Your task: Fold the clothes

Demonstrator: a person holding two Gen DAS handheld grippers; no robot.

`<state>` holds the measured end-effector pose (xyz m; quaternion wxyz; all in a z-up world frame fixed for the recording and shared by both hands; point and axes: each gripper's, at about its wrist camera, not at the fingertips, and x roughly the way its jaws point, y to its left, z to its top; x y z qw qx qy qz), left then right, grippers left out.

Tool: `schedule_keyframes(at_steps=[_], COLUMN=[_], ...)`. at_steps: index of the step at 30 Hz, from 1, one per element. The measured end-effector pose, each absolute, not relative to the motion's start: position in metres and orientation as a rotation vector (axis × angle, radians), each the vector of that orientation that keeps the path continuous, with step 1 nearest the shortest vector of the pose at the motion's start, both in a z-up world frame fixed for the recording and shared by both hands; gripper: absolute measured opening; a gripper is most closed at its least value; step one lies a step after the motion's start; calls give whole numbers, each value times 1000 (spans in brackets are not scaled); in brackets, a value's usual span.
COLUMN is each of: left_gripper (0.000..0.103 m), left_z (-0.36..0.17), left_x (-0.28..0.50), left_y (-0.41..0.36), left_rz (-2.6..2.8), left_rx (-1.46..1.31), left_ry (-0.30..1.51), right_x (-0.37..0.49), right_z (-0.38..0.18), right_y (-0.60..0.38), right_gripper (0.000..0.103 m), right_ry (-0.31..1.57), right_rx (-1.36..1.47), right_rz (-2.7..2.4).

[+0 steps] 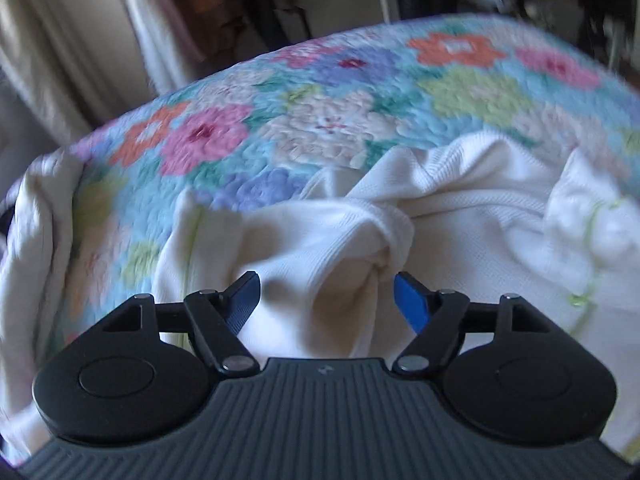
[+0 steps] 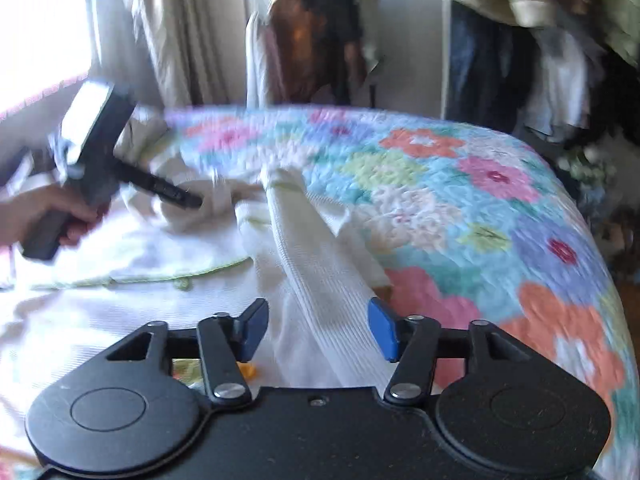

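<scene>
The soft white knitted top with thin green trim and small green buttons (image 2: pixel 168 292) lies crumpled on the bed, on the bright quilt with big pink, orange and blue flowers (image 2: pixel 480 200). It looks light and floppy. It probably bends any way you pull it and does not keep its shape. The knit looks ribbed, so it should not slip much between the pads, and it will not break.

One long white sleeve (image 2: pixel 320 264) stretches away from the top across the quilt, toward the far edge of the bed. The right gripper (image 2: pixel 318 330) sits over the near end of this sleeve. Its jaws are apart and the sleeve lies between them, not pinched. The cuff at the far end of the sleeve looks like a good place to grab.

The left gripper (image 1: pixel 326 302) hangs over a bunched fold of the top. Its jaws are apart too, with cloth under them but not squeezed. A hand (image 2: pixel 44 212) holds its black handle, just left of the top. An edge or a shoulder would be a good spot to grab.

The quilt looks puffy and soft, so the top may sink in a little. Behind the bed there are pale curtains (image 2: pixel 160 32) and hanging clothes (image 2: pixel 540 40).
</scene>
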<state>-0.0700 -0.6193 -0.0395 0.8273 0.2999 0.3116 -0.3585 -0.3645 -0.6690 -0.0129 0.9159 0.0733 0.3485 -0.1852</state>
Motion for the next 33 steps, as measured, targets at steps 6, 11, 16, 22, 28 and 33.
schedule_keyframes(at_steps=[6,11,16,22,28,33], left_gripper=[4,4,6,50,64,65], left_z=[-41,-13,-6,-8,3,19], left_x=[-55,-19,12,-9,-76,-127], left_y=[-655,-648,-646,-645,-640,-678], left_rz=[-625,-487,-389,-559,-852,-1120], left_rx=[743,583,524,571,495,485], left_ry=[563,534,565,643,715,820], right_x=[-325,-384,-444,-467,-479,-478], right_z=[-40,5,26,-38,-5,60], right_y=[-681,-693,-726,-787,-779,-791], right_gripper=[17,4,4,24,51,64], right_ry=[719,556,597,968,741,497], right_rx=[62,59,52,197,326,552], right_rz=[-434,-638,-908,-1079,-1029,-765])
